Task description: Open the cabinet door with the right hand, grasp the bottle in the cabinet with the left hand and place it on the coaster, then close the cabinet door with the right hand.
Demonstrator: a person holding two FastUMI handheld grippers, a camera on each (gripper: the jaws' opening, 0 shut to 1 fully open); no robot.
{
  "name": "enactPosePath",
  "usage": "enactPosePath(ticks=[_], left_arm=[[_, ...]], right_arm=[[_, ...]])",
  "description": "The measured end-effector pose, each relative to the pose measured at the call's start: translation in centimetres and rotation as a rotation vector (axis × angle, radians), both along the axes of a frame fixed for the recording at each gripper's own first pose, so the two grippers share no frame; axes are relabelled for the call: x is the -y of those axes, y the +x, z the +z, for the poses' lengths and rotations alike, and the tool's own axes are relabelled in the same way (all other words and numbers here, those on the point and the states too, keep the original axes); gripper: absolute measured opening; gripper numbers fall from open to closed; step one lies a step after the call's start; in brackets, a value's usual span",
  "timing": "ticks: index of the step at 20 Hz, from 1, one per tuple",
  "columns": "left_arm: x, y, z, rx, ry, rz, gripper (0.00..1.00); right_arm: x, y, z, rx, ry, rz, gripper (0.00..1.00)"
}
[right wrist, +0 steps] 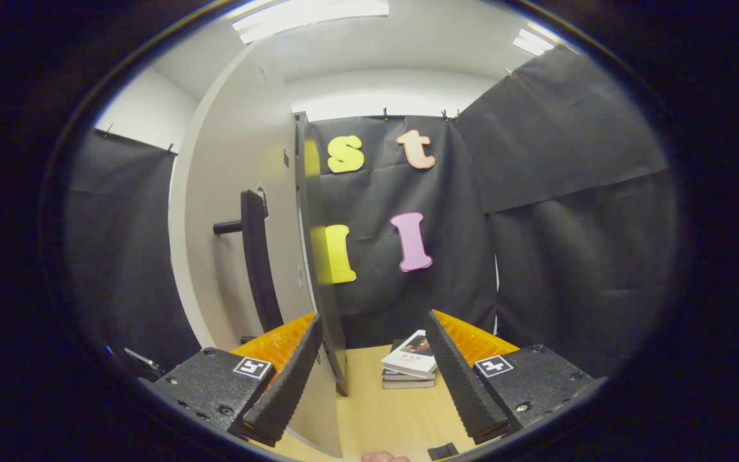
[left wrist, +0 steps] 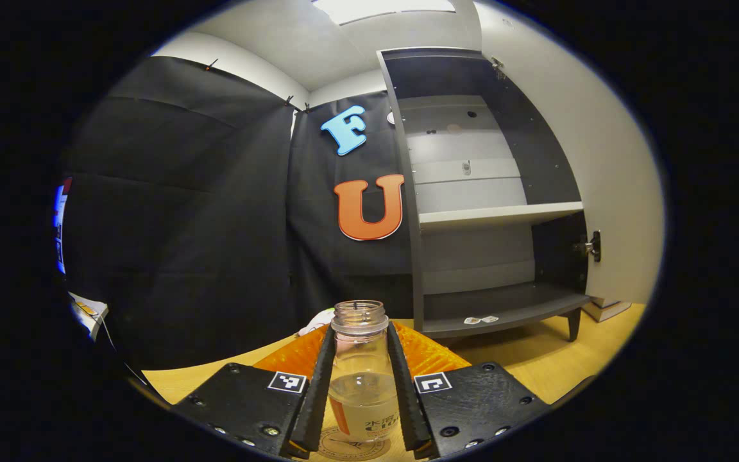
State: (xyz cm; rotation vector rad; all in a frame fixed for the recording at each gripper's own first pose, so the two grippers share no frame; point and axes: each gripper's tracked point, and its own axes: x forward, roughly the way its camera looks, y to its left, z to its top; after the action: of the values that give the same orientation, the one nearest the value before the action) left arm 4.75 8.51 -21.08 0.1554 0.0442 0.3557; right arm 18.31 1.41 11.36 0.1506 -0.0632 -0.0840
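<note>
holding the bottle (left wrist: pixel 361 372) between both fingers, the left gripper (left wrist: pixel 361 391) is clenched on its body just below the shoulder, and the bottle stands upright over the coaster (left wrist: pixel 351 444), whose round printed edge peeks out under the base at the bottom of the left gripper view; whether the base already touches it i cannot tell. the bottle is clear plastic, uncapped, with liquid filling roughly the lower part, so i judge it light but bottom-weighted, somewhat squashy under a hard squeeze, smooth-walled and prone to slip, and likely to spill if tilted since the mouth is open. the present hold on the mid-body looks sound: level, fingers on opposite sides, well above the label. behind it the cabinet (left wrist: pixel 491 212) stands open on the table (left wrist: pixel 536 359), its shelves bare apart from small tags on the lowest one. in the right gripper view the right gripper (right wrist: pixel 369 378) is spread wide and grasps nothing; the door (right wrist: pixel 241 256) edge stands between its fingers and the handle (right wrist: pixel 257 256) lies just to the left, near but apart. books (right wrist: pixel 411 366) lie on the table beyond.
</note>
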Motion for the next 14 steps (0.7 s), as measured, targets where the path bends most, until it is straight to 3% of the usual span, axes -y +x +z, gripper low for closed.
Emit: enactPosePath(ticks=[2, 9, 10, 14], left_arm=[[0.1, 0.4, -1.7, -0.021, -0.001, -0.009, 0.47], [-0.1, -0.6, -2.0, 0.025, 0.005, 0.008, 0.47], [-0.1, -0.5, -2.1, 0.023, -0.003, 0.0, 0.48], [-0.4, -0.3, -1.9, 0.02, -0.008, -0.028, 0.56]], right_arm=[[0.1, 0.0, 0.6, 0.012, -0.005, -0.009, 0.96], [0.2, -0.3, 0.8, -0.006, -0.041, -0.054, 1.0], [0.2, -0.3, 0.8, -0.004, -0.037, -0.057, 0.96], [0.2, -0.3, 0.7, 0.0, -0.034, -0.065, 1.0]])
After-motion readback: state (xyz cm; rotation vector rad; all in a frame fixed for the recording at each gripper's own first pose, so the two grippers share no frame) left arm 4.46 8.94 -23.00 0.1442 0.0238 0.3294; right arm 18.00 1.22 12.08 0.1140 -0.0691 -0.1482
